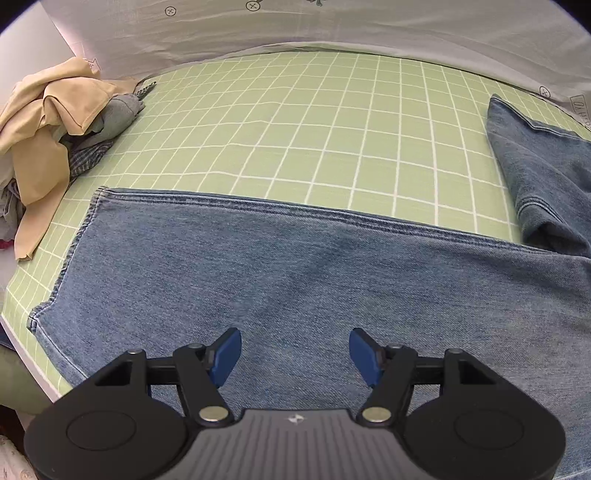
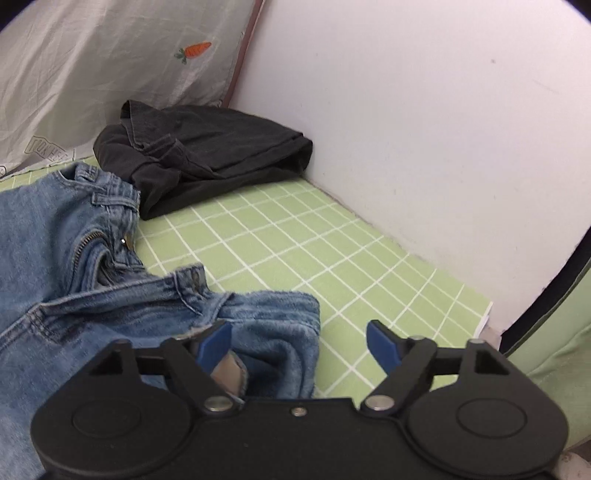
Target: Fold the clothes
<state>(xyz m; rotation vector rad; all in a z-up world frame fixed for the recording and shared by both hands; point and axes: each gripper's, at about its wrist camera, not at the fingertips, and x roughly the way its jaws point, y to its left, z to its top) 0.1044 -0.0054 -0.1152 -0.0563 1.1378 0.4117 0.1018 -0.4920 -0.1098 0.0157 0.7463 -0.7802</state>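
Note:
Blue jeans [image 1: 295,273] lie spread across the green checked sheet [image 1: 295,129], one leg running left to right with its hem at the left. My left gripper [image 1: 295,354] hovers over that leg, open, with nothing between its blue pads. In the right wrist view the jeans' waistband and open zip [image 2: 107,236] lie rumpled at the left. My right gripper [image 2: 299,343] stands open just above the waistband's corner [image 2: 273,325]; the denim lies under its left finger [image 2: 214,343] and the pads do not press on it.
A heap of tan and grey clothes [image 1: 48,129] sits at the sheet's left edge. A folded dark garment [image 2: 207,151] lies in the corner by the white wall [image 2: 424,129]. A grey printed fabric [image 1: 295,29] stands along the back.

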